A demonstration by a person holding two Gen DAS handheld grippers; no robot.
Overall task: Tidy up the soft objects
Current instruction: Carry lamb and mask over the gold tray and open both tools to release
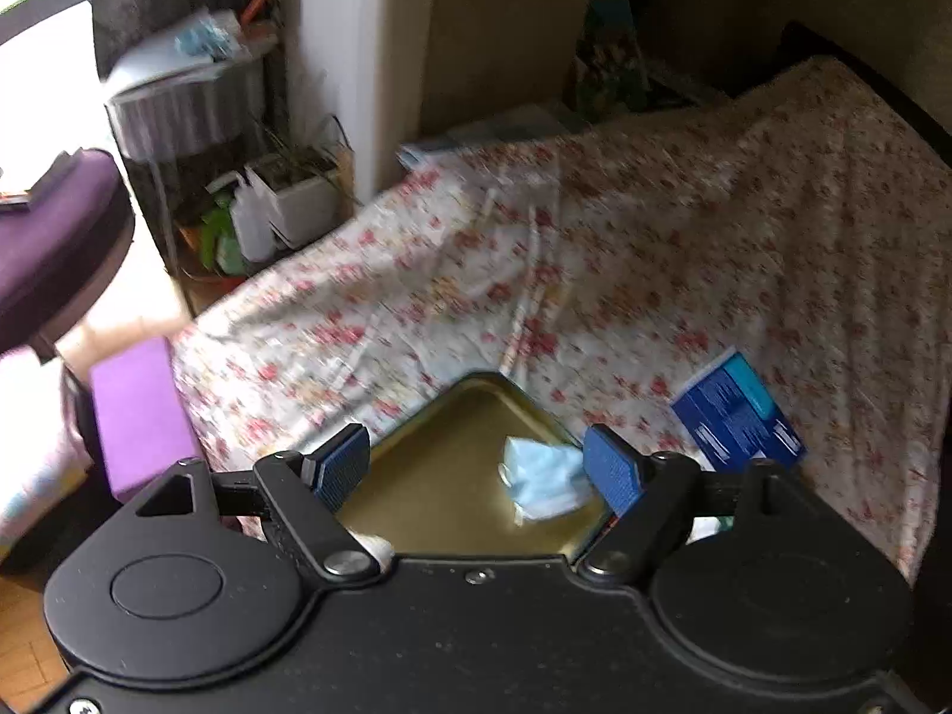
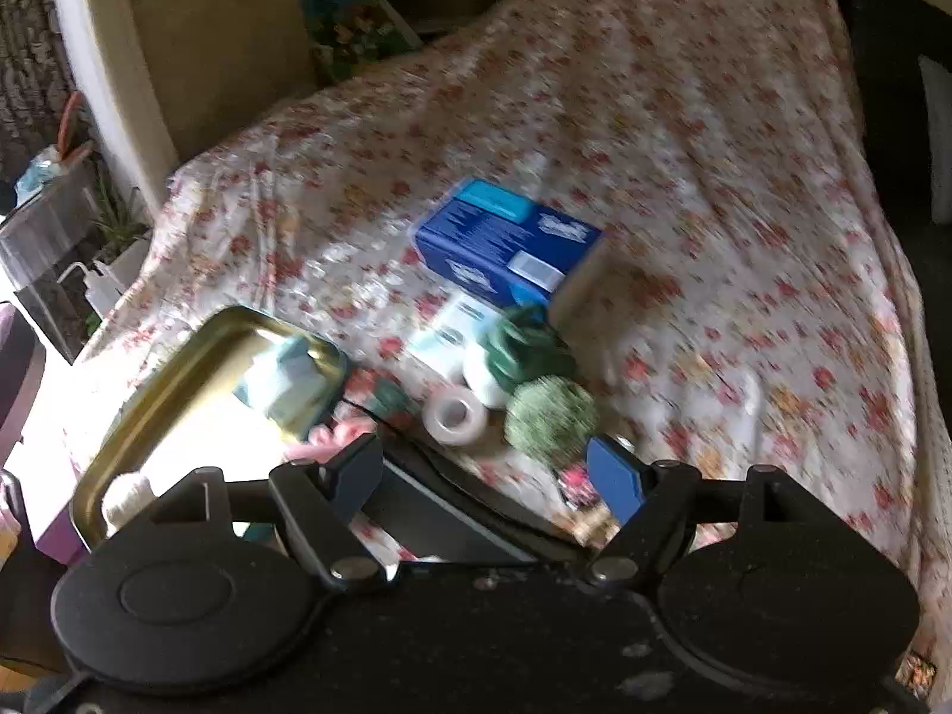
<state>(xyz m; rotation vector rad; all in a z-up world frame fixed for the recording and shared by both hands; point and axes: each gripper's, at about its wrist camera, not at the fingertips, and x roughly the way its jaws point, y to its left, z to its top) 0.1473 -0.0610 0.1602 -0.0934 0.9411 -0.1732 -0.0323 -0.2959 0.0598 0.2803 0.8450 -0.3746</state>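
We're over a bed with a floral sheet [image 1: 625,250]; both views are motion-blurred.

Left gripper [image 1: 479,470]: jaws apart, blue pads clear, nothing clamped. We're above a gold metal tray [image 1: 440,446] that sits on the sheet. In the tray, near the right pad but not touched by it, lies a crumpled light-blue face mask [image 1: 544,479]. Just right of the tray is a dark blue tissue pack [image 1: 738,410] lying on the sheet. Further left there's a purple block [image 1: 143,416] at the bed edge, then a purple round stool [image 1: 53,244], a striped bin [image 1: 184,113] and a white planter [image 1: 297,196] by the wall.

Right gripper [image 2: 485,479]: jaws also apart, nothing between the pads. Just ahead of the fingers is a fuzzy green ball [image 2: 550,419], not in contact. Beside it are a white tape roll [image 2: 455,413], a darker green knitted item [image 2: 526,348] and a small white packet [image 2: 452,327]; the blue tissue pack [image 2: 506,244] sits behind them. The tray [image 2: 178,369] is off to the left in this view, with the light-blue mask [image 2: 285,381] in its far corner. Something pink [image 2: 333,437] lies at the tray's near edge; we can't tell what it is. A dark flat object [image 2: 452,506] runs under the gripper, unidentifiable.
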